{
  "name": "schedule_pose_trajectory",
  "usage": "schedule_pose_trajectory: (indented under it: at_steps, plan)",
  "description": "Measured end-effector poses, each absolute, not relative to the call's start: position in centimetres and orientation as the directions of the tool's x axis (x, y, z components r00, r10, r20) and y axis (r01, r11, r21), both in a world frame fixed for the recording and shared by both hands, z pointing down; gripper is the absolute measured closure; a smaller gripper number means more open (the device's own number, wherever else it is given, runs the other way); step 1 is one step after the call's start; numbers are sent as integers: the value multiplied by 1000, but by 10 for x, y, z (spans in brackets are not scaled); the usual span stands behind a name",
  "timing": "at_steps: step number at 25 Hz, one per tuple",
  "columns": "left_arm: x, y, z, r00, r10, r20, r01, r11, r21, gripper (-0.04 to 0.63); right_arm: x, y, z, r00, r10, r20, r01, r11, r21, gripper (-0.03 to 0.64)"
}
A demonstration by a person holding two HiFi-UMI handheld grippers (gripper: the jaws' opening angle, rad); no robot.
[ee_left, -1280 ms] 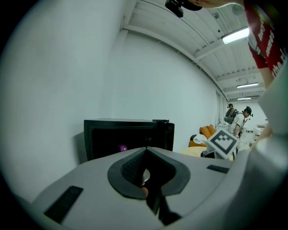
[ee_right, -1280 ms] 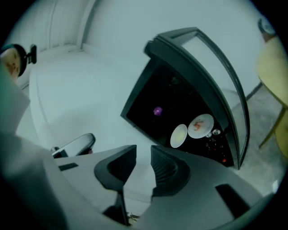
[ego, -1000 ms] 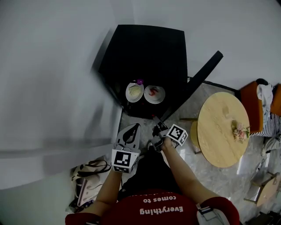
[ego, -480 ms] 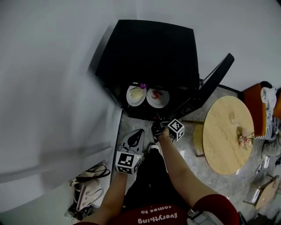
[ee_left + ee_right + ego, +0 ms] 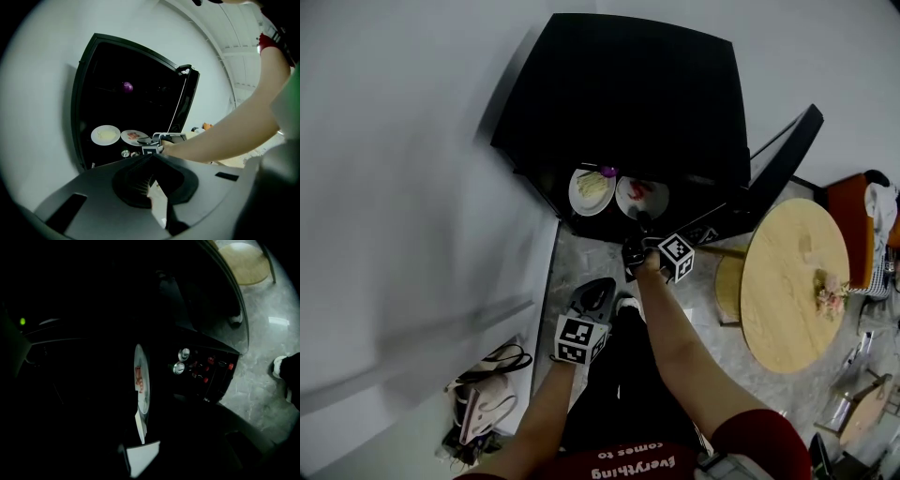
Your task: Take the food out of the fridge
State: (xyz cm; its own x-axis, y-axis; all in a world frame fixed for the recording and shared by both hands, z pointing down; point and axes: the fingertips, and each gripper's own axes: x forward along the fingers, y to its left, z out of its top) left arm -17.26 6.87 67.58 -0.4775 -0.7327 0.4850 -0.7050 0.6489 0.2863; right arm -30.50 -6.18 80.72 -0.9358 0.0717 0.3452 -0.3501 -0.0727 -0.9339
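Clearly the right gripper (image 5: 634, 246) is the nearer one. Its jaws have just been opening and stand spread with nothing pinched, and the plate of red food (image 5: 643, 198) lies just beyond their tips, on the low shelf of the open fridge (image 5: 619, 94). The left gripper (image 5: 596, 291), pressed together and empty, hangs nearer and to the left.

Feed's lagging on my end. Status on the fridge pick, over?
Left gripper shut, empty, hanging low. Right gripper jaws just opened, at the red-food plate rim, no grip seen. Second plate beside it; nothing blocking.
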Motion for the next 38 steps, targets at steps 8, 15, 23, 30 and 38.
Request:
schedule_pose_trajectory:
  at_steps: [8, 15, 23, 30, 38]
  plan:
    - [-149, 69, 694, -422, -737, 528, -700, 635, 327, 589, -306, -64, 804, -965, 31, 259, -260, -169, -951, 592]
    - [-148, 70, 686, -416, -757, 503, -707, 618, 344, 589, -294, -57, 794, -981, 51, 188, -195, -216, -957, 593]
    - [-145, 78, 664, -425, -770, 476, -713, 608, 348, 589, -247, -31, 771, -965, 237, 108, -146, -150, -978, 594]
    - [-122, 83, 629, -409, -794, 449, -722, 583, 372, 589, -174, 1, 734, -918, 390, 71, -146, -167, -975, 594]
    - [-88, 86, 589, -377, -818, 434, -751, 544, 374, 589, -87, 16, 682, -880, 471, 51, -158, -191, -969, 594]
